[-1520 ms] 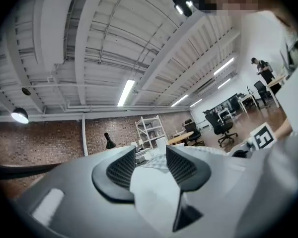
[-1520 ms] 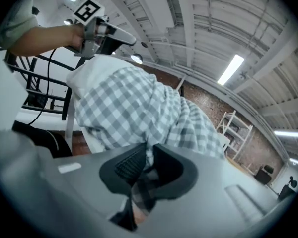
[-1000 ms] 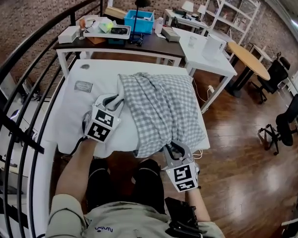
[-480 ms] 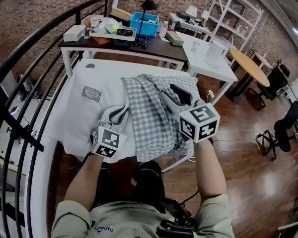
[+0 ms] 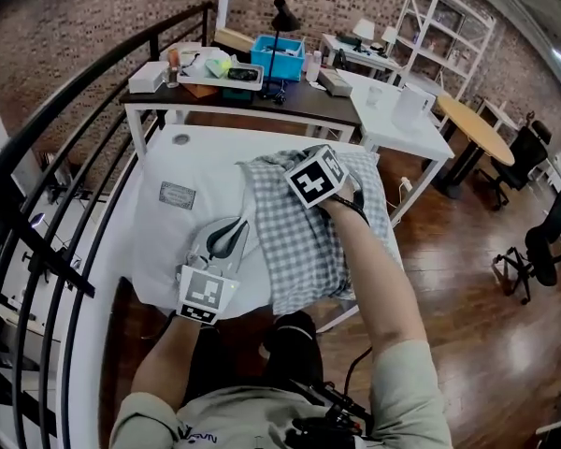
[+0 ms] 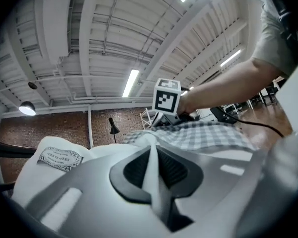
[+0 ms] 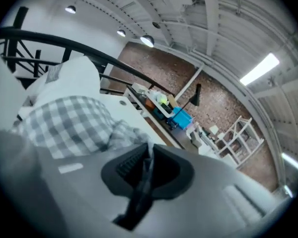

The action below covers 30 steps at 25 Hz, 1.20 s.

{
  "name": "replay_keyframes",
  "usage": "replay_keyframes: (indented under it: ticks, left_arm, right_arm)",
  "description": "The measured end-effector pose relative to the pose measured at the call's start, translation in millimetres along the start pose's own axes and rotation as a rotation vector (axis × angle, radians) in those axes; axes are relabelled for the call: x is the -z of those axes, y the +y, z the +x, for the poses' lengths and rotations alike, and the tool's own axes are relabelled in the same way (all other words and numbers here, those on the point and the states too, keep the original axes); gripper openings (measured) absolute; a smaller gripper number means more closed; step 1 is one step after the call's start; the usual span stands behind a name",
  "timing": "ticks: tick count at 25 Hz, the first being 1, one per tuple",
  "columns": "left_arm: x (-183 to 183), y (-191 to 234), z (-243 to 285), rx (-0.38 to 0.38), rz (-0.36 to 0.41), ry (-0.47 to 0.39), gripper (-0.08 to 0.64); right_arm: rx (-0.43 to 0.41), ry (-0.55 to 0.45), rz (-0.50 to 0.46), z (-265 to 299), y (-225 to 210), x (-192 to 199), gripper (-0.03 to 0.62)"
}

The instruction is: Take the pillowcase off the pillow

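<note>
Table (image 5: 215, 143): pillow (image 5: 178, 237) partly in pillowcase (image 5: 309, 241)

A white table (image 5: 206, 137) with a small round hole near its far edge stands on the wooden floor (image 5: 467, 279). A white pillow (image 5: 168, 241) with a printed label lies on it and covers most of its top. A grey-checked pillowcase (image 5: 304, 241) drapes over the pillow's right part and hangs past the table's near edge. Just behind the white table is a dark desk (image 5: 309, 101) carrying a white tray (image 5: 215, 64), a blue bin (image 5: 279, 56), a black lamp (image 5: 280, 17) and a white box (image 5: 148, 76). To the table's far right stands a second white table (image 5: 402, 138) with a white container (image 5: 404, 104).
</note>
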<state>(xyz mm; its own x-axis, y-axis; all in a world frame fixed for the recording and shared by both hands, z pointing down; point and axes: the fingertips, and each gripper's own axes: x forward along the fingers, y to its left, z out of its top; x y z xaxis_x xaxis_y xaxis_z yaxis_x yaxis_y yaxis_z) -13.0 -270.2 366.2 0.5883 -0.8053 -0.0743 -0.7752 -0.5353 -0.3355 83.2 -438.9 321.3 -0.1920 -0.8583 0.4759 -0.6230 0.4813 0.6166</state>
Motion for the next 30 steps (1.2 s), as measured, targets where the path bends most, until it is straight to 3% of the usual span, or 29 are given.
replay_keyframes:
  ticks: [3,7,12,16,20,24,27,30]
  left_arm:
    - [-30,19,-16,-0.021,-0.072,-0.084,0.028]
    - [-58,37,-31,-0.029,-0.137,-0.147,0.028]
    - [-48,55,-27,-0.027,-0.183,-0.113,0.026]
    - [-8,66,-4,-0.03,-0.187,-0.018,0.028]
    - [21,63,17,-0.005,-0.207,0.019,0.048]
    - [22,61,33,0.014,-0.151,0.054,0.08]
    - [17,62,35,0.038,-0.148,0.059,0.112]
    - [-4,61,25,0.043,-0.106,0.037,0.151]
  right_arm:
    - [0.111,0.012,-0.017,-10,-39,9,0.018]
    - [0.211,0.049,0.038,-20,-93,38,0.018]
    - [0.274,0.133,0.176,-16,-132,100,0.02]
    - [0.275,0.202,0.296,-7,-125,147,0.02]
    - [0.188,0.099,0.374,3,-104,159,0.034]
    - [0.155,-0.105,0.492,-28,-108,145,0.141]
    - [0.185,-0.264,0.468,-81,-82,124,0.143]
    - [0.184,-0.399,0.442,-142,-29,114,0.146]
